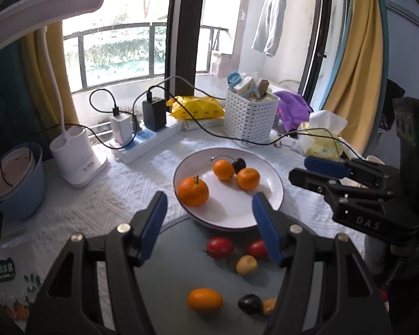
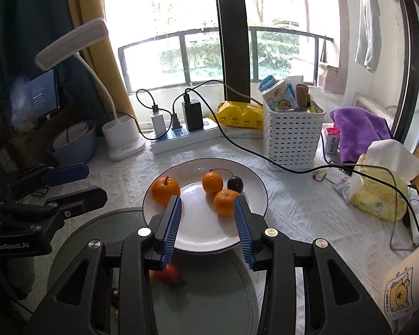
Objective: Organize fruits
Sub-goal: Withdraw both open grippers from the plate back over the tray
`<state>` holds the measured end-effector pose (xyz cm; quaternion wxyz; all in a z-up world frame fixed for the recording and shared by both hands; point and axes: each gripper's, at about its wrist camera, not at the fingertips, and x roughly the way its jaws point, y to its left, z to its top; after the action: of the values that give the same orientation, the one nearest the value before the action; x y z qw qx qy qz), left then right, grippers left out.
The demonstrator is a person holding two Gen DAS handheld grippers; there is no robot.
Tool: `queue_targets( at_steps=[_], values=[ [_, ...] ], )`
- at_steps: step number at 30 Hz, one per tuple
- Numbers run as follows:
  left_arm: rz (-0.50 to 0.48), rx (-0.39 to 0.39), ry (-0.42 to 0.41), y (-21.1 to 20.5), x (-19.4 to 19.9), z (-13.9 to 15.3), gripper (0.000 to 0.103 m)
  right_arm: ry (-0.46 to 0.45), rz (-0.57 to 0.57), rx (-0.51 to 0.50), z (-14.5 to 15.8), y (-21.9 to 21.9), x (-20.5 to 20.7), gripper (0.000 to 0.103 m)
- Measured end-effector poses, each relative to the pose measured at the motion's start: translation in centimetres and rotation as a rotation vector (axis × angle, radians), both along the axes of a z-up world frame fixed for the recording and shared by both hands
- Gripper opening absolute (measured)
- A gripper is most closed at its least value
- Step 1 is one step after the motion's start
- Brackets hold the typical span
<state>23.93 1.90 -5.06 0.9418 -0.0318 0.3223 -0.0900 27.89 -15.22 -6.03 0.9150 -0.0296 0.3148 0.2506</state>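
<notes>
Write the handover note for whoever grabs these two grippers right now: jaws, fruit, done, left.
Left gripper: jaws open, nothing between them, hovering over the near rim of the white plate.
Right gripper: jaws open, empty, also above the plate's near edge.
Done: three oranges and one dark plum lie on the plate.
Left: on the grey mat in front of the plate remain two red fruits, a small yellow one, an oval orange one, a second dark plum and a small orange fruit partly hidden by the jaw.
</notes>
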Motion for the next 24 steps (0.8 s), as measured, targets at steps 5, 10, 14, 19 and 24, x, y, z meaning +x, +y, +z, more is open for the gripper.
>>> queue_targets(
  at_steps=[5, 10, 14, 19, 24],
  values=[
    [0.008, -0.005, -0.013, 0.3, -1.6, 0.1, 0.065, -0.011, 0.003, -0.005, 0.4, 0.1, -1.5, 0.041],
    [0.020, -0.013, -0.023, 0.8, -3.4, 0.1, 0.065, -0.025, 0.009, -0.013, 0.7, 0.5, -3.1, 0.041],
    [0.026, -0.017, -0.030, 1.0, -4.7, 0.0, 0.065, -0.034, 0.015, -0.017, 0.9, 0.9, -4.6, 0.041],
    [0.032, -0.021, -0.033, 1.5, -6.5, -0.5, 0.065, -0.033, 0.021, -0.026, 0.5, 1.3, -6.4, 0.041],
    [0.045, -0.030, -0.025, 2.0, -8.3, -1.5, 0.065, -0.022, 0.028, -0.038, -0.3, 1.9, -7.8, 0.041]
  ],
)
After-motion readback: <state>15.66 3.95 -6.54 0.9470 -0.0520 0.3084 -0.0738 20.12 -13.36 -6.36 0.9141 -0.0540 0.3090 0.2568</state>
